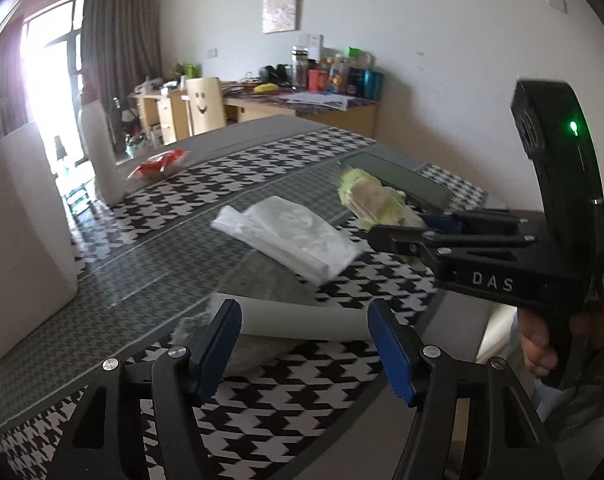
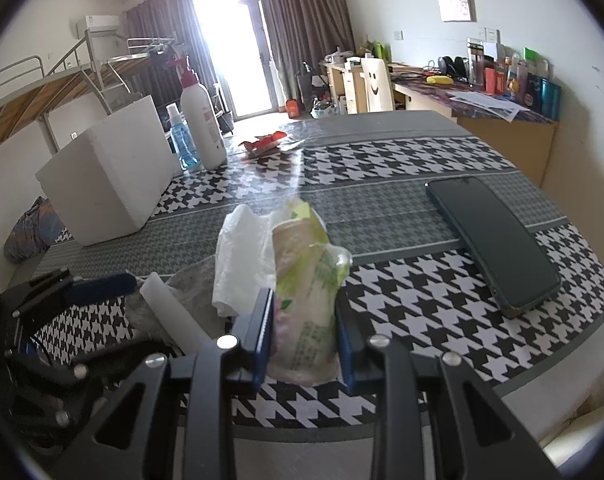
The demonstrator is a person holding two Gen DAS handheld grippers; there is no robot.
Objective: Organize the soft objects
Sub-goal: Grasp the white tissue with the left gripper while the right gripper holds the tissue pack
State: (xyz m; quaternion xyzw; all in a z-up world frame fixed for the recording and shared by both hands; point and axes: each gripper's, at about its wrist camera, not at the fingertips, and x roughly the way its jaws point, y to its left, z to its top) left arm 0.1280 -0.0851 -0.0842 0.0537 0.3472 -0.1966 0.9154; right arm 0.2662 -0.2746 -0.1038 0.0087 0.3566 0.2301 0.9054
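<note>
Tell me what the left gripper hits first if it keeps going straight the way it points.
Probably the white roll lying just beyond the open left gripper, on the checked tablecloth. The clear plastic bag lies farther along that line. Depth is hard to judge here.

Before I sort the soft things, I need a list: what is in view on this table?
tissue pack: one, green and beige, in the right claw
white tissue: one, beside the pack
clear bag: one, table middle
white roll: one, near edge
phone: one, dark, right side
foam box: one, white, left
bottles: two, white and blue, behind the box
red wrapper: one, far side
left claw: open, nothing between its fingers
hand: one, on the right handle
</note>
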